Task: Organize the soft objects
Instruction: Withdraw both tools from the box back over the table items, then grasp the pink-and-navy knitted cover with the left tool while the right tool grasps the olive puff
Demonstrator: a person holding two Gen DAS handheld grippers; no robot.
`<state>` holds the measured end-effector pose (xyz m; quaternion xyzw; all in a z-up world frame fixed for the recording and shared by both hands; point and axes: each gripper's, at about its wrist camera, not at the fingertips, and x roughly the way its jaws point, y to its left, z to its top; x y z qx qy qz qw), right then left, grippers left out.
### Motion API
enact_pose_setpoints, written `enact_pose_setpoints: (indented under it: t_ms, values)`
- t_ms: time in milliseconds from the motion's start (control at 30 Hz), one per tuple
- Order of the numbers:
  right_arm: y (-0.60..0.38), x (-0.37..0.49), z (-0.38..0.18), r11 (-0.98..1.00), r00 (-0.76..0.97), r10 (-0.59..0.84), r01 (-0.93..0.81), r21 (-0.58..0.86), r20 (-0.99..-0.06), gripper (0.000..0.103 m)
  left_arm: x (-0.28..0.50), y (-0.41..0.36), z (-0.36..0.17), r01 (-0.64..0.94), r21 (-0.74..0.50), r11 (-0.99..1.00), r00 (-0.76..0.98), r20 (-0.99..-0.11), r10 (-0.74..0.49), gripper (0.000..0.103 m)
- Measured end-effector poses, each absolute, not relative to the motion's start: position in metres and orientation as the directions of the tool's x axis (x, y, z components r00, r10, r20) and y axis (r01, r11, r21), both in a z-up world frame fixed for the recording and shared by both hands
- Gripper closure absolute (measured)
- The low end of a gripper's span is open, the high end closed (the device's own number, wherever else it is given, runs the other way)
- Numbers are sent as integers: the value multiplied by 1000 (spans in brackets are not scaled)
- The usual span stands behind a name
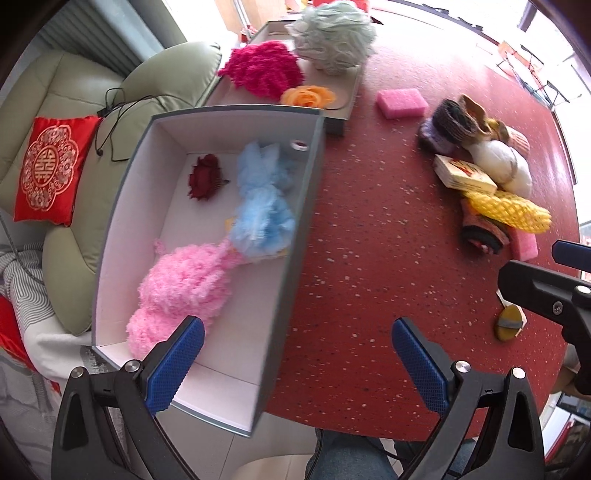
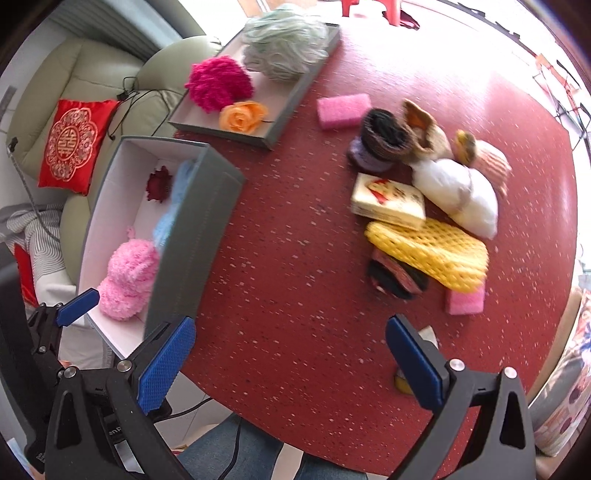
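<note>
A grey box on the red table's left edge holds a pink fluffy ball, a light blue mesh puff and a dark red flower. Behind it a shallow lid carries a magenta pom, an orange rose and a pale green puff. My left gripper hangs open over the box's near corner, empty. My right gripper is open above bare table, empty. A pile of soft items lies to the right.
The pile has a yellow net, a white pouch, a small printed box, knitted rolls and pink sponges. A green sofa with a red cushion stands left. A person's jeans-clad legs show below.
</note>
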<state>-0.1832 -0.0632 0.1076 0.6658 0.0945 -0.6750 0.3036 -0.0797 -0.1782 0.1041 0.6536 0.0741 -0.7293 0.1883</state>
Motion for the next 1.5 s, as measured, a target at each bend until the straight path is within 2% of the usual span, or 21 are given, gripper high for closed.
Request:
enact_pose_setpoints:
  t_ms: [367,567,1067,1233,1500]
  values:
    - [61,-196,76,-895,47,-245,374,244,-968,0,-100,-108,94,270,134,-953,-54,-987,-154,1]
    - [122,-190,44,-939,102,-209,255,229,-973,0,-115,-84,78,242,115,-964,-22,-992,-124,1]
    - [178,-171,2,-965,181,-185,152,213,-966,0,-206,-43,6,262,86,-961,-4,-996,-90,1]
    - [160,-171,-6,-957,170,-166,209,200,-971,0,-223,-43,-11,290,87,-953,-17,-995,-96,1]
    - [76,-165,-12,-868,55,-107,481,120,-993,0,-233,-43,-28,306,33,-952,-15,-999,-40,0]
